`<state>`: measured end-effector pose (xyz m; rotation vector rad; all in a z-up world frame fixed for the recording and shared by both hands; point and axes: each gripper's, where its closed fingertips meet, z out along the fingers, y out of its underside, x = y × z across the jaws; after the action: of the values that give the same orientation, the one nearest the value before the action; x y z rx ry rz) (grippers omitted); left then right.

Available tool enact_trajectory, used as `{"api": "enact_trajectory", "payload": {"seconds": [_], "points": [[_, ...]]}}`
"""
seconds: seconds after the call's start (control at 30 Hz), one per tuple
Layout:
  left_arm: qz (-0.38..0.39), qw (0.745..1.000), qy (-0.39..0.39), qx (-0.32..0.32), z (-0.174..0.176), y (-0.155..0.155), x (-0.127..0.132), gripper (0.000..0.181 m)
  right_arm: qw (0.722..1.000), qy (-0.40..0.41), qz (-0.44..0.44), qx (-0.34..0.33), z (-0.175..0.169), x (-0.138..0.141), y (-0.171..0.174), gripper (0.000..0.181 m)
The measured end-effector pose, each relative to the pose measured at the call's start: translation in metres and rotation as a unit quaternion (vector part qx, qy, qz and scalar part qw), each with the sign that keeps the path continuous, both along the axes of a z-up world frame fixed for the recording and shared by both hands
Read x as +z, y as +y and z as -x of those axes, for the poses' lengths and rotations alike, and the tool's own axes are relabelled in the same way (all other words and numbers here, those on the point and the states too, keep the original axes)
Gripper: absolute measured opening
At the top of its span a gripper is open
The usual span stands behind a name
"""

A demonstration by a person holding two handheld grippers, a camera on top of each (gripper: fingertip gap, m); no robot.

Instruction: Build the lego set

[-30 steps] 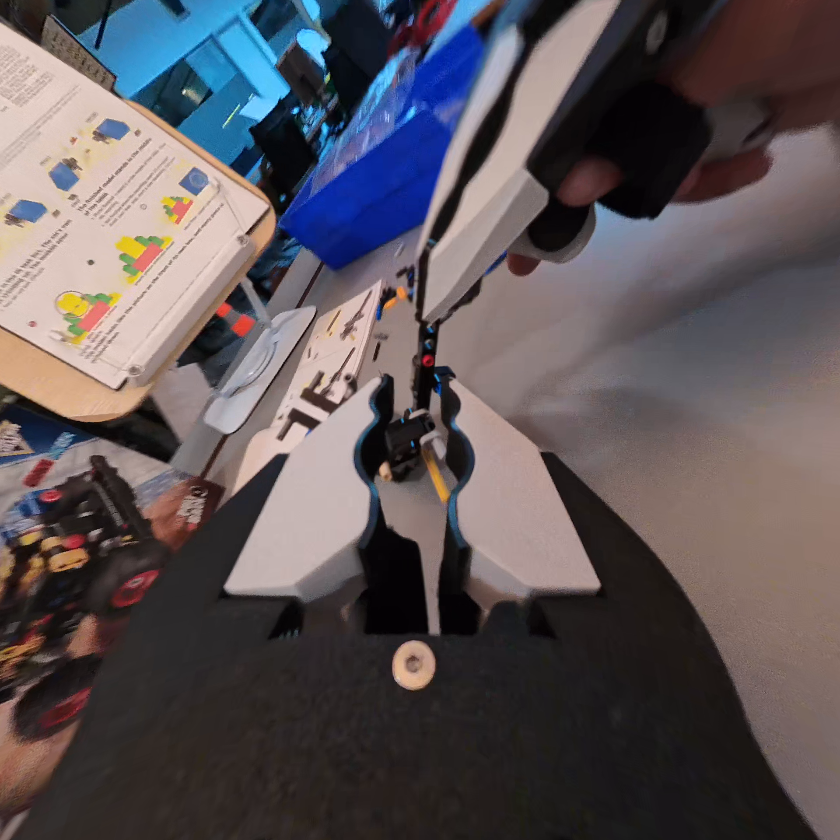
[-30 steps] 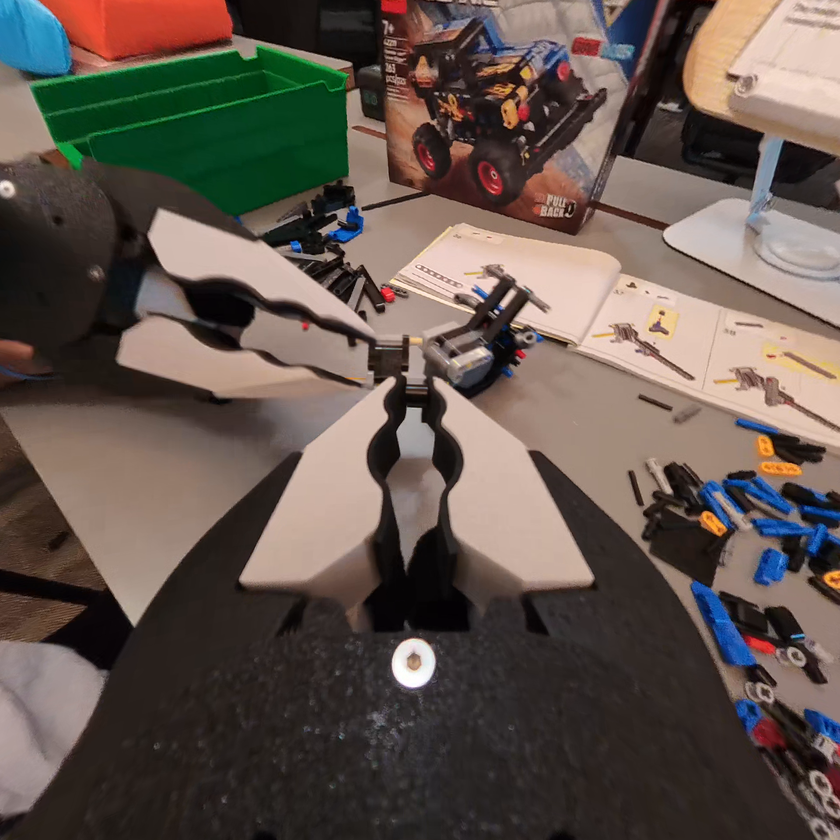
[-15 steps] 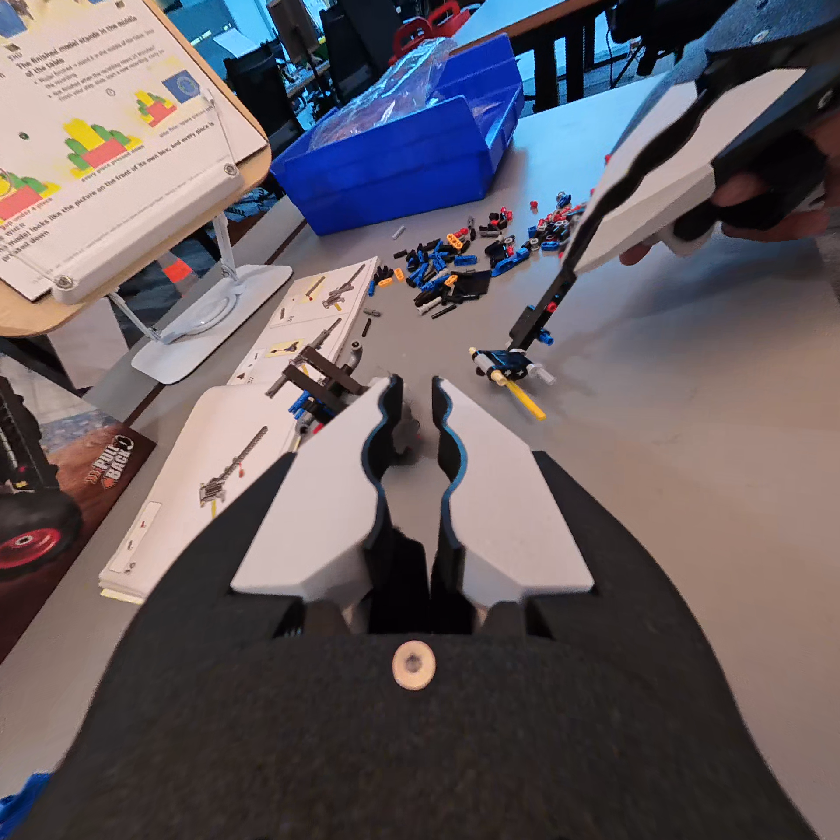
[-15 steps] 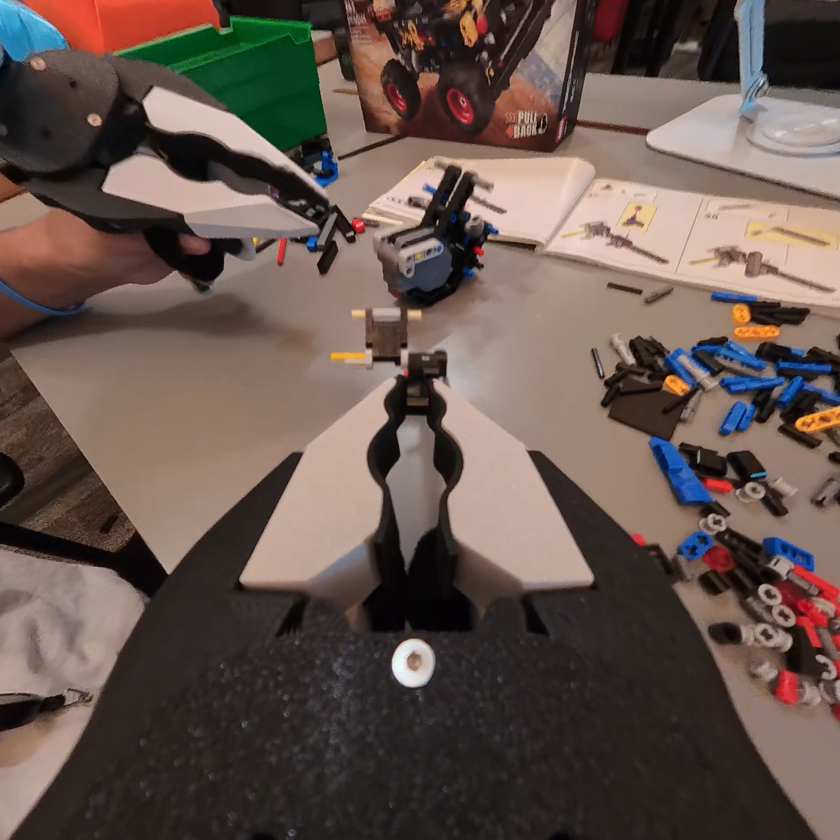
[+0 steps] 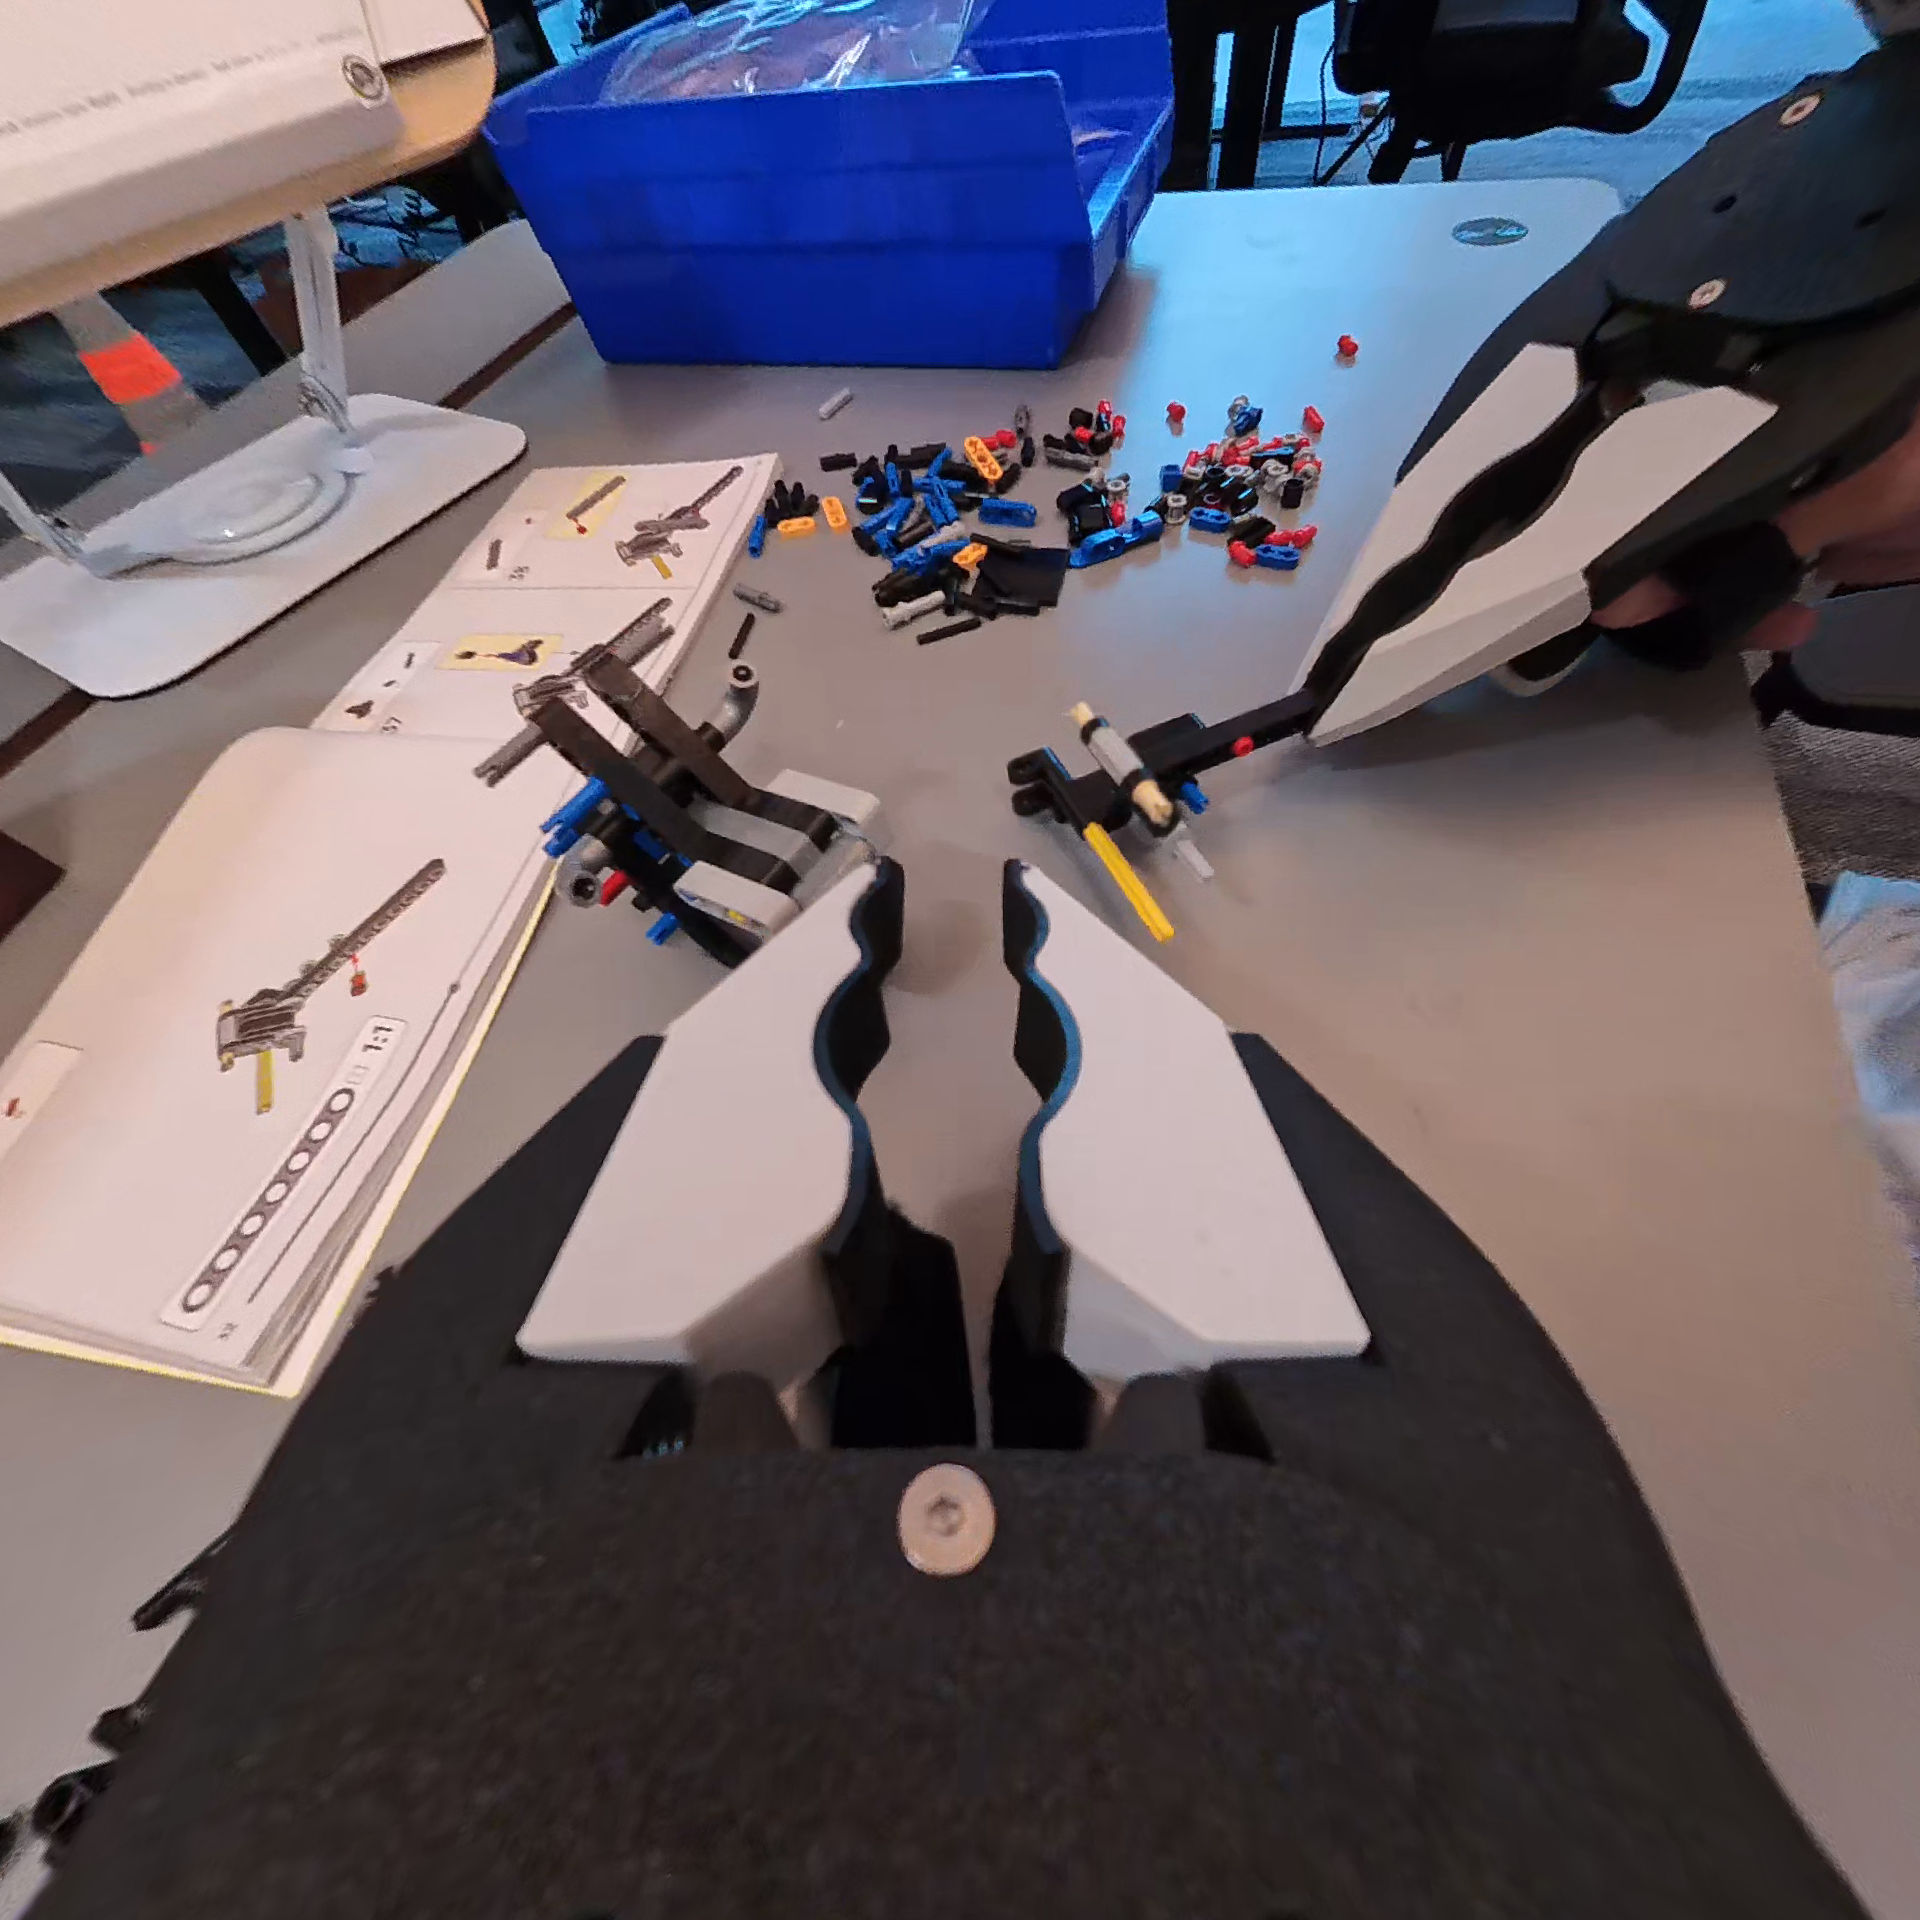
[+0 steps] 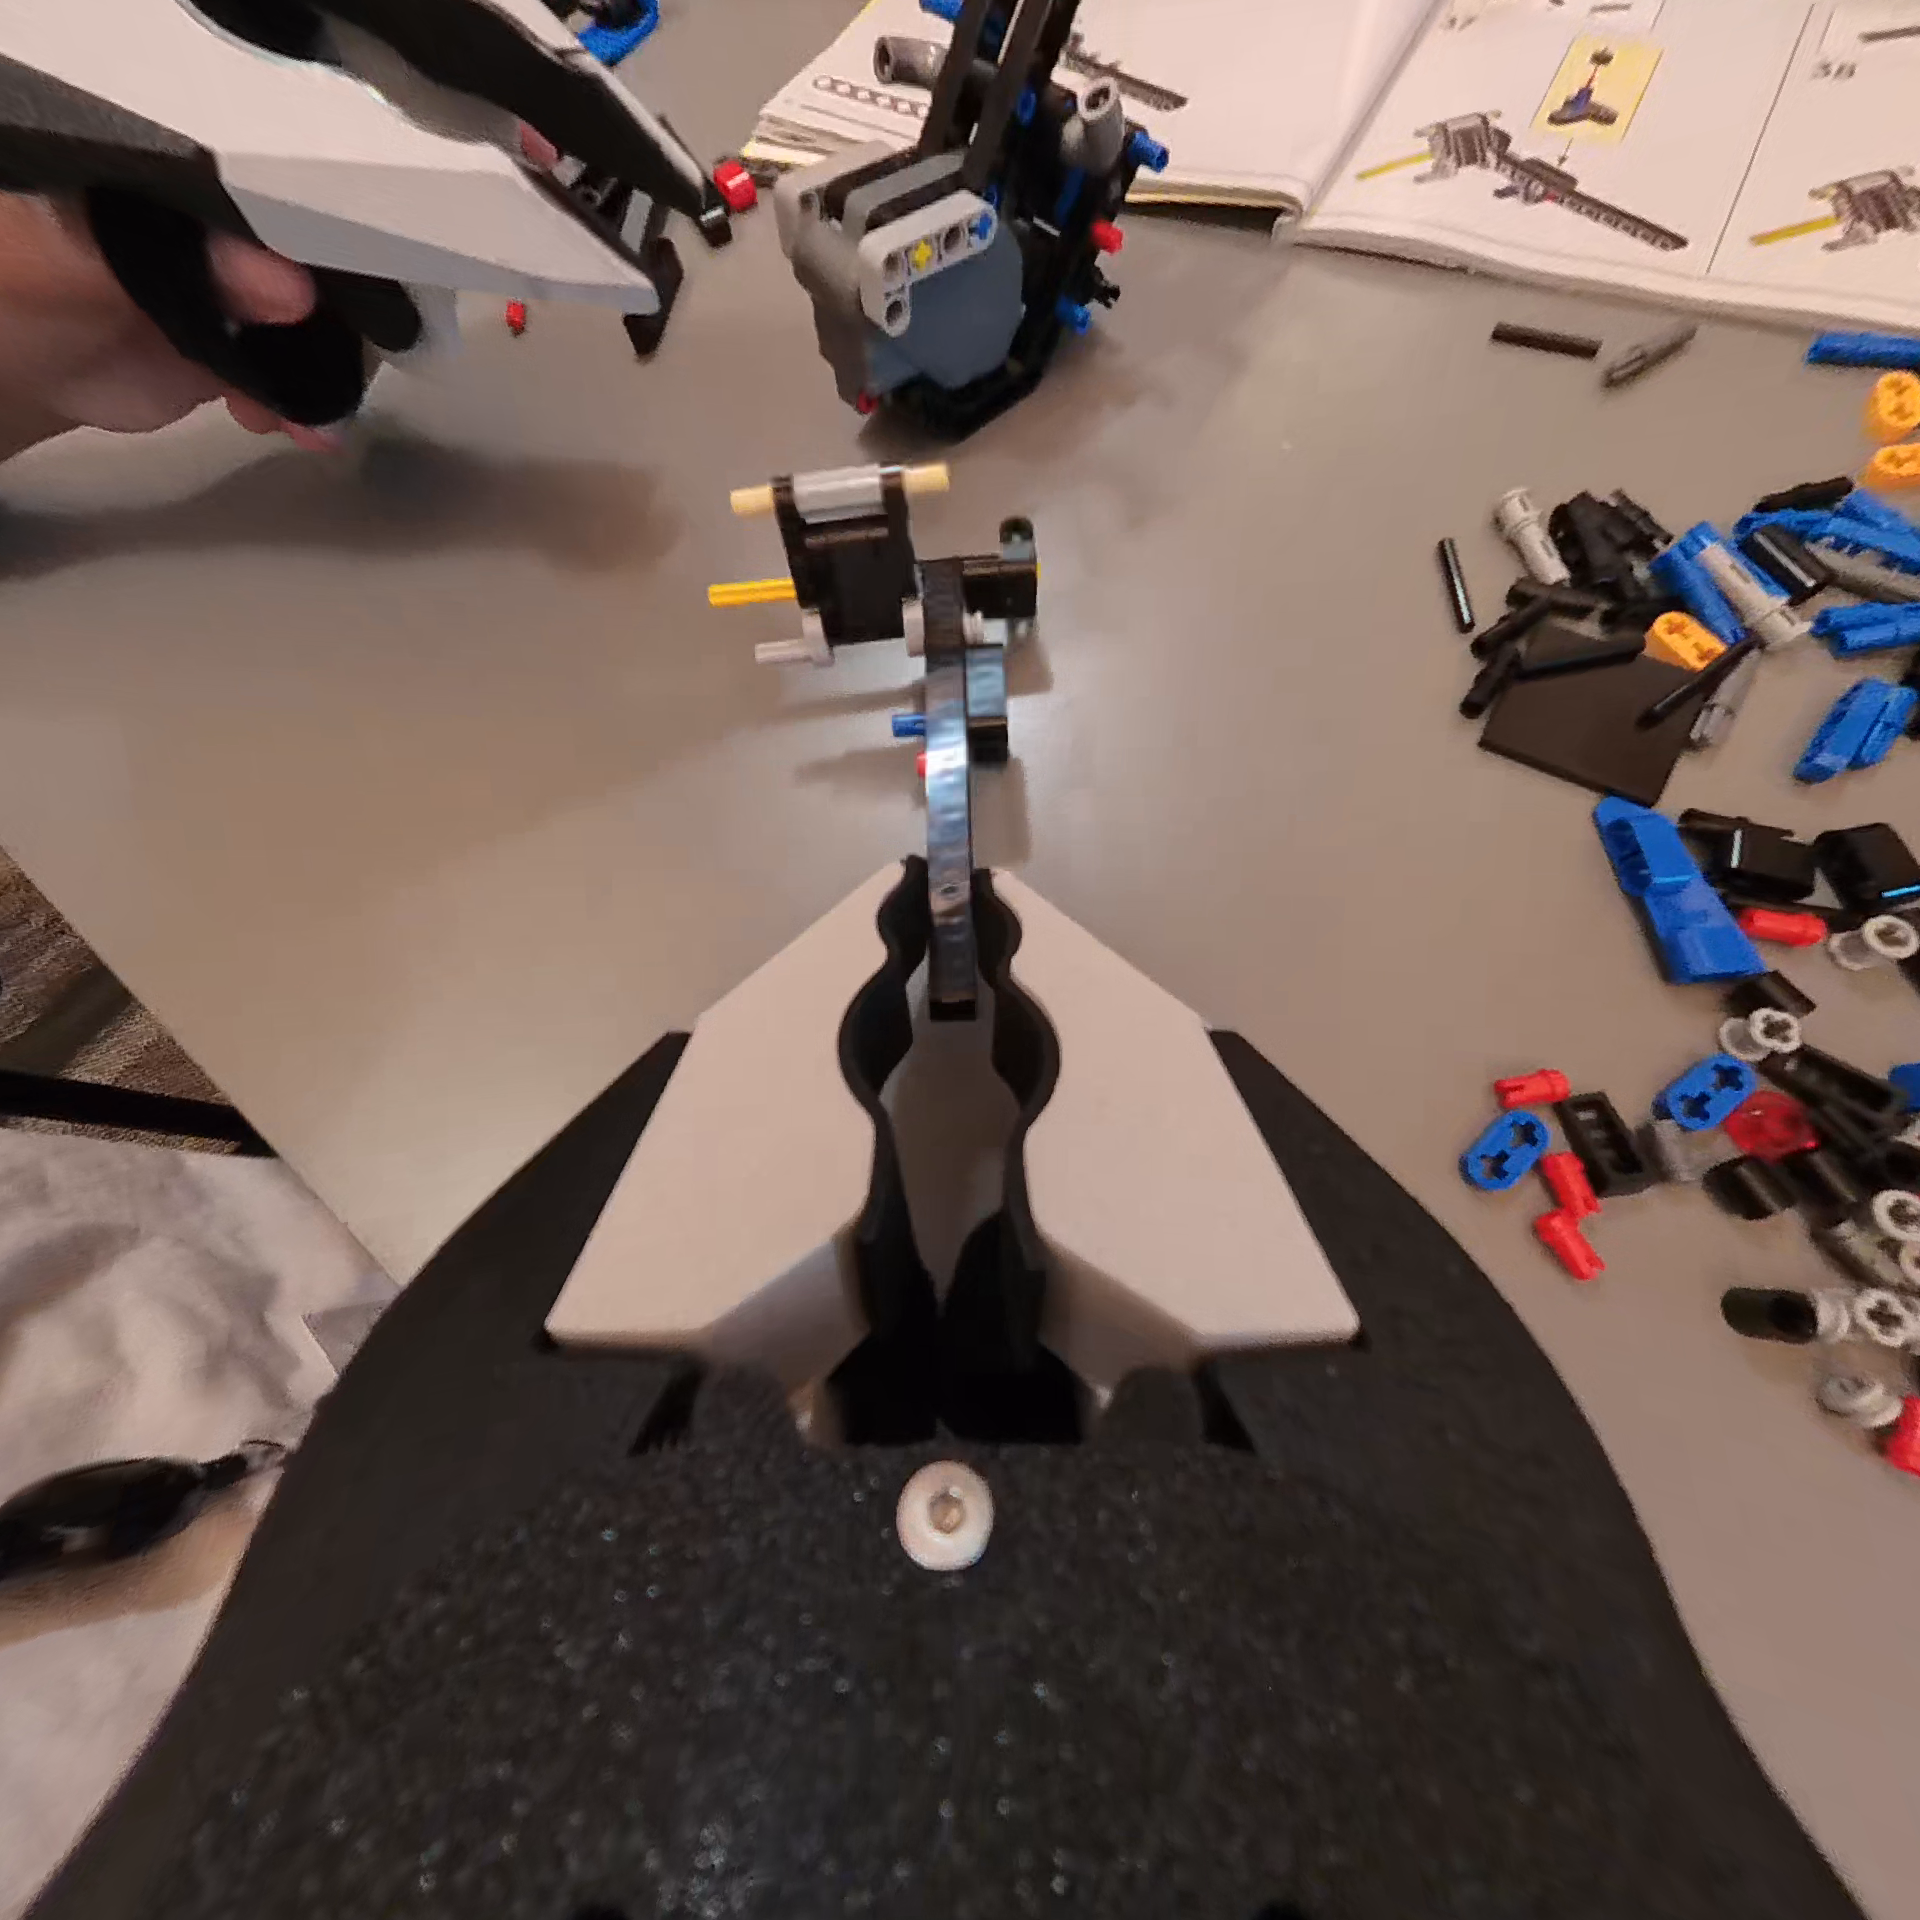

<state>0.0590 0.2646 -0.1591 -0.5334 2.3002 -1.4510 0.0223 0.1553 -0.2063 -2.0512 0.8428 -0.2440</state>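
Note:
My right gripper (image 6: pixel 951 883) is shut on a long black beam (image 6: pixel 948 790). The beam joins a small black sub-assembly (image 6: pixel 852 566) with a yellow axle and tan pins, low on the grey table. In the left wrist view the right gripper (image 5: pixel 1314 712) holds this sub-assembly (image 5: pixel 1101 779) from the right. My left gripper (image 5: pixel 951 894) is open and empty, just in front of a larger grey, black and blue sub-assembly (image 5: pixel 707 821). This larger one stands behind the small one in the right wrist view (image 6: pixel 935 239), with the left gripper (image 6: pixel 665 260) to its left.
An open instruction booklet (image 5: pixel 343 935) lies at the left. A pile of loose black, blue, red and orange pieces (image 5: pixel 1039 520) lies beyond, and at the right of the right wrist view (image 6: pixel 1714 727). A blue bin (image 5: pixel 831 208) and a white stand base (image 5: pixel 260 520) sit farther back.
My left gripper opened, let go of the small sub-assembly and drew back beside the larger one. My right gripper lowered the small sub-assembly to the table, still holding its beam.

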Motion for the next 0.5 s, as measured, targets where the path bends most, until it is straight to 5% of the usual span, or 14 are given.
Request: {"api": "enact_trajectory", "payload": {"seconds": [0.03,0.27,0.37,0.5], "points": [[0.003,1.000,0.008,-0.003,0.001,-0.001,0.000,0.017,1.000,0.002,-0.002,0.005,0.000,0.000,0.001,0.008],[0.045,0.996,0.071,0.002,0.018,-0.001,0.006,0.019,0.991,-0.018,-0.111,0.065,-0.011,0.059,-0.012,0.029],[0.070,0.995,0.050,0.042,0.006,0.005,0.012,0.020,0.990,-0.083,-0.103,0.050,-0.074,0.089,-0.042,0.032],[0.064,0.994,0.019,0.086,-0.013,0.012,0.005,0.020,0.991,-0.128,-0.024,0.035,-0.169,0.087,-0.060,0.038]]}}
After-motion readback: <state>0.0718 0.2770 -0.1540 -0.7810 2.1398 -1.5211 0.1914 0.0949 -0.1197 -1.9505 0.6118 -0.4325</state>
